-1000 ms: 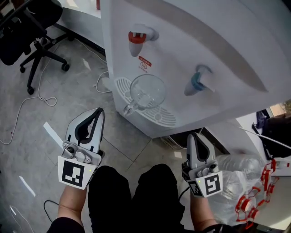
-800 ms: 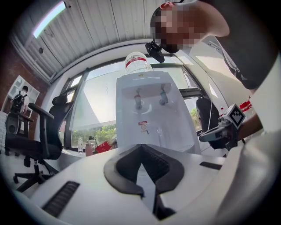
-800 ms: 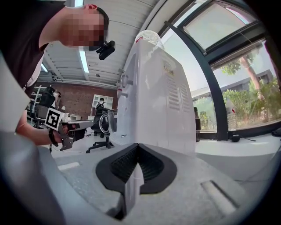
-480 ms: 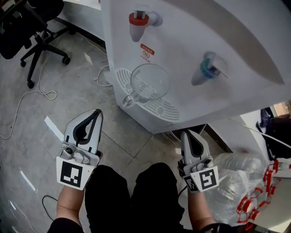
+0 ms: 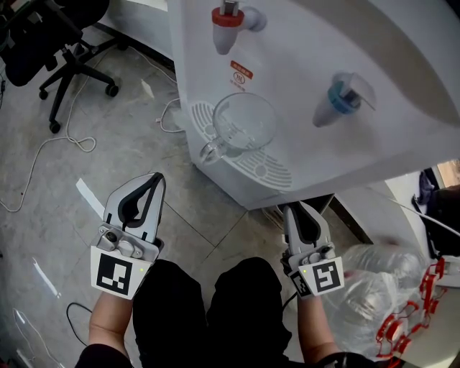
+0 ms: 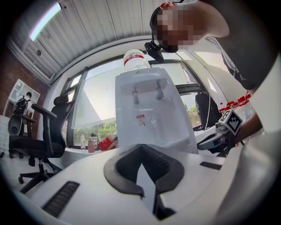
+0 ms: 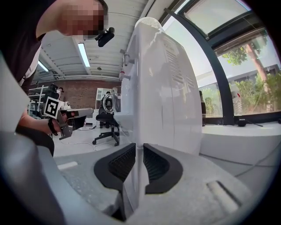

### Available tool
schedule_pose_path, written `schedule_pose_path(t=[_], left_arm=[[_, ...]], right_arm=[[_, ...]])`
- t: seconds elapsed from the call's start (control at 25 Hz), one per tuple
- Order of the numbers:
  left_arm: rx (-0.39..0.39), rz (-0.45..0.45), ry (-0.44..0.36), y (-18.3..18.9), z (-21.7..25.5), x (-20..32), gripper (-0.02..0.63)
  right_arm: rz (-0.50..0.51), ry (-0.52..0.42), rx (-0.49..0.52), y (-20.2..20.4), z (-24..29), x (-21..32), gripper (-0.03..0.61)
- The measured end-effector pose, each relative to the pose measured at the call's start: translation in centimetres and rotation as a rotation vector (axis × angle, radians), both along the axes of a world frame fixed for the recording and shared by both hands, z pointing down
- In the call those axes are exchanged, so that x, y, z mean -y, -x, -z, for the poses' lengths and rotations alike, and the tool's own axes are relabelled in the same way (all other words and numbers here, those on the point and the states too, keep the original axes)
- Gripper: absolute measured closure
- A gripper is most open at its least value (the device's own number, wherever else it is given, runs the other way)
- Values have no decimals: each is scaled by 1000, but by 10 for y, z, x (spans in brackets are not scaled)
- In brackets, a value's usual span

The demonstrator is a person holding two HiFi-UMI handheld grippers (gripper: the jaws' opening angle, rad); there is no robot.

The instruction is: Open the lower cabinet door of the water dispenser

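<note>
- Water dispenser: white, tall, upright on the floor.
- Front, head view: red tap at left, blue tap at right, red label under the red tap.
- Drip tray: white, slotted, juts out below the taps.
- Left gripper view: bottle sits neck-down on top.
- Lower cabinet door: under the tray ledge, hidden in head view; can't tell open/shut.

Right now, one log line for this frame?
left tool: shut, empty | right tool: just opening, narrow gap, empty, facing water dispenser corner
</note>
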State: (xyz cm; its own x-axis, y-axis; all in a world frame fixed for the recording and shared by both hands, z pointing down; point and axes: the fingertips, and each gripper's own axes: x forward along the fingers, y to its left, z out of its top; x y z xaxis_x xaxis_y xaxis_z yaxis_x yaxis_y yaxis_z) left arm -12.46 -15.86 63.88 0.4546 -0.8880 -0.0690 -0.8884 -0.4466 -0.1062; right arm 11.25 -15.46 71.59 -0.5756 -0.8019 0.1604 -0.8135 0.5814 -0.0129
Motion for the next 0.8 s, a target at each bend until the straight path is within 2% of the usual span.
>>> schedule_pose_path(t=[0.28, 0.48, 0.64, 0.8], left_arm=[[-12, 9, 2, 4, -4, -2, 607], [-1, 9, 6, 6, -6, -7, 607], [9, 23, 6, 13, -5, -11, 607], [17, 37, 7, 19, -6, -15, 607]], right_arm=[[-18, 31, 7, -4, -7, 6, 479], [14, 37, 91, 10, -3, 10, 412], [-33, 55, 11, 0, -16, 14, 405], [-41, 53, 5, -2, -19, 20, 403]])
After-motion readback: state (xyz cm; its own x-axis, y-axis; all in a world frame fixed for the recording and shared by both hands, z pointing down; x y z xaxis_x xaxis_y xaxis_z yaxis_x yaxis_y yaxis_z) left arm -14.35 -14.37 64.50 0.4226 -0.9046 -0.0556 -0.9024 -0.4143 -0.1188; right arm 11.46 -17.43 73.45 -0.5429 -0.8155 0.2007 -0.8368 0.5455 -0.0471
